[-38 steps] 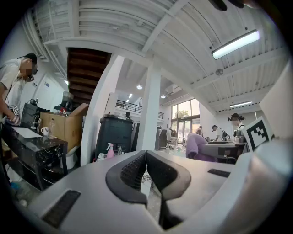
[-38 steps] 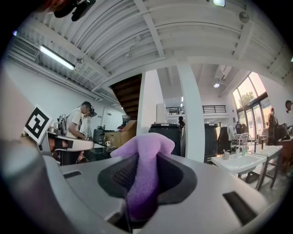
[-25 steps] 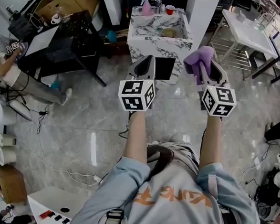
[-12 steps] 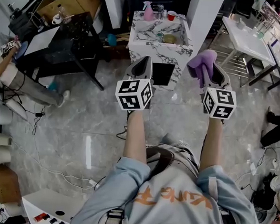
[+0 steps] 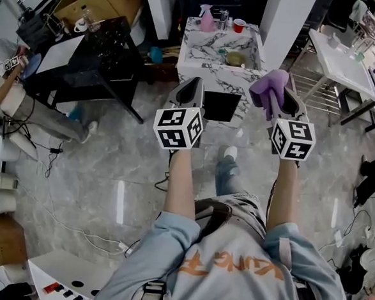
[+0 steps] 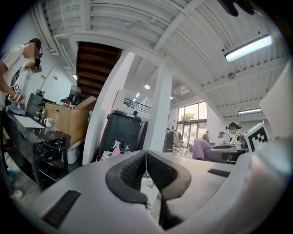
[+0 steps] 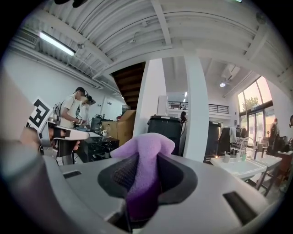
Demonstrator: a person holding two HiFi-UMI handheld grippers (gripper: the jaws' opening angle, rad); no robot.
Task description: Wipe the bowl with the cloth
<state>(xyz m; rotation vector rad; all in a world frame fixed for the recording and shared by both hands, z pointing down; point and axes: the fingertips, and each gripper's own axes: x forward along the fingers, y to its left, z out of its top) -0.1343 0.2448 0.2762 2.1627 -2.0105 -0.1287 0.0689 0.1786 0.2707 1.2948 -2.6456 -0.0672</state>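
- Right gripper clamped on a purple cloth, with a bunched fold poking up past the jaw tips. Probably gripped at the middle so the loose end is free for rubbing.
- Left gripper closed with nothing in it, jaw tips meeting. Held level beside the right one, seemingly kept free to steady something.
- Both held out in front at about chest height over bare floor, touching nothing; looks like a carrying pose, not a working one.
- Bowl, yellowish, sitting on a marble counter ahead, well apart from the cloth. Wiping not yet started, judging by that gap.
- Pink spray bottle and red cup at the counter's far edge, behind the bowl.
- Orange lettering across the grey shirt, seen upside down and not safely readable.
- Black-and-white square patterns on the gripper cubes, no words. No brand or label legible on bottle or cup.
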